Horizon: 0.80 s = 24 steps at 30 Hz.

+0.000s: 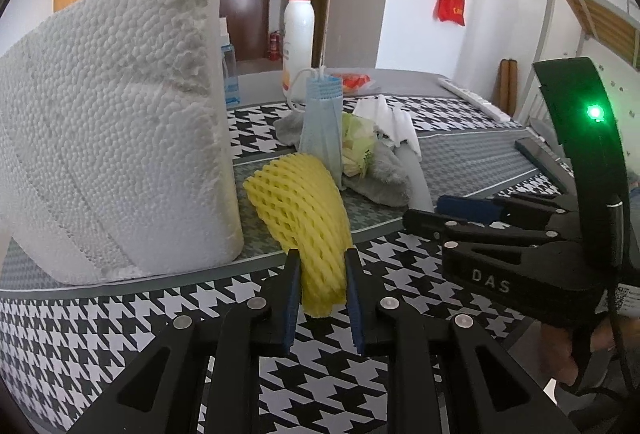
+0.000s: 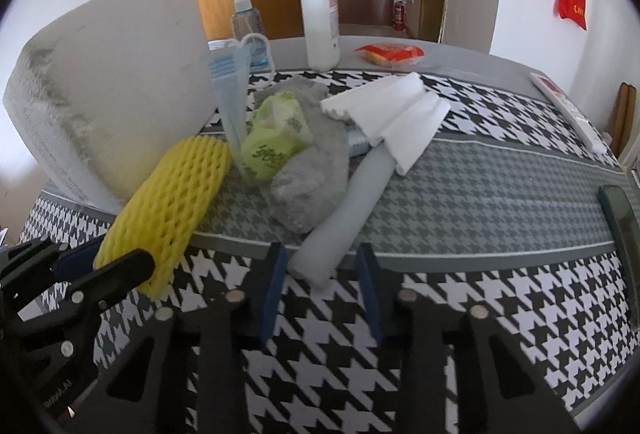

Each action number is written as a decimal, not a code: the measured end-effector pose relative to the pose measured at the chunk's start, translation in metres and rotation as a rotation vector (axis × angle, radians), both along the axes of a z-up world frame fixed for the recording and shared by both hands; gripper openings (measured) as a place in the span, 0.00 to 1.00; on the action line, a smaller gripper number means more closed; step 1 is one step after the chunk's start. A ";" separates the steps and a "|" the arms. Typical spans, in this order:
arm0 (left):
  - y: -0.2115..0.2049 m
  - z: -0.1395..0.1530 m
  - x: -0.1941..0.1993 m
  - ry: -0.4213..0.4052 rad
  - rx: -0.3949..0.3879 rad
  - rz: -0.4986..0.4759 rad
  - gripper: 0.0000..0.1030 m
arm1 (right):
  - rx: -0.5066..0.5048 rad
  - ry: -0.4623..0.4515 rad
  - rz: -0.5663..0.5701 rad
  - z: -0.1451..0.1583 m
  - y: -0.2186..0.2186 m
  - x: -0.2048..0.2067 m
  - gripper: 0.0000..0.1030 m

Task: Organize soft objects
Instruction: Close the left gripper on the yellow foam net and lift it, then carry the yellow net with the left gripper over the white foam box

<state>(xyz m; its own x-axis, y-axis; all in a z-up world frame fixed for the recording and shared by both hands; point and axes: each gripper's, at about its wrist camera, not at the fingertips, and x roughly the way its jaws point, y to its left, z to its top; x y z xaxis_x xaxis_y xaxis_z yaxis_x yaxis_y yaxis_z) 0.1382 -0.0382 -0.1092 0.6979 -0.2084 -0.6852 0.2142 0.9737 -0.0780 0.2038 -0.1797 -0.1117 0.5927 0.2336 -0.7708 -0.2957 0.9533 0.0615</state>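
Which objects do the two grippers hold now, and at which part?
The left gripper holds the yellow foam fruit net by its near end. The right gripper holds nothing yet: the pale grey roll's near end lies between its fingers.

White foam block [image 1: 116,138] hides the spray bottle [image 1: 229,74]; its left side is cropped.

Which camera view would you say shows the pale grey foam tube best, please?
The right wrist view: the pale grey foam tube lies along its whole length toward the camera. The left wrist view shows only a short stretch beyond the grey cloth.
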 end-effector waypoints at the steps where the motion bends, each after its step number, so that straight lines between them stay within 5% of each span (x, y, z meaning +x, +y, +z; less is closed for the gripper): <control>1: 0.001 0.001 0.000 -0.002 -0.002 -0.003 0.22 | 0.003 0.002 -0.010 0.000 0.000 0.001 0.33; 13: 0.009 0.010 -0.010 -0.030 -0.020 -0.045 0.22 | 0.056 0.021 -0.096 0.007 -0.006 -0.001 0.10; 24: 0.005 0.019 -0.016 -0.065 -0.019 -0.056 0.22 | 0.092 -0.065 -0.117 0.037 -0.021 -0.023 0.10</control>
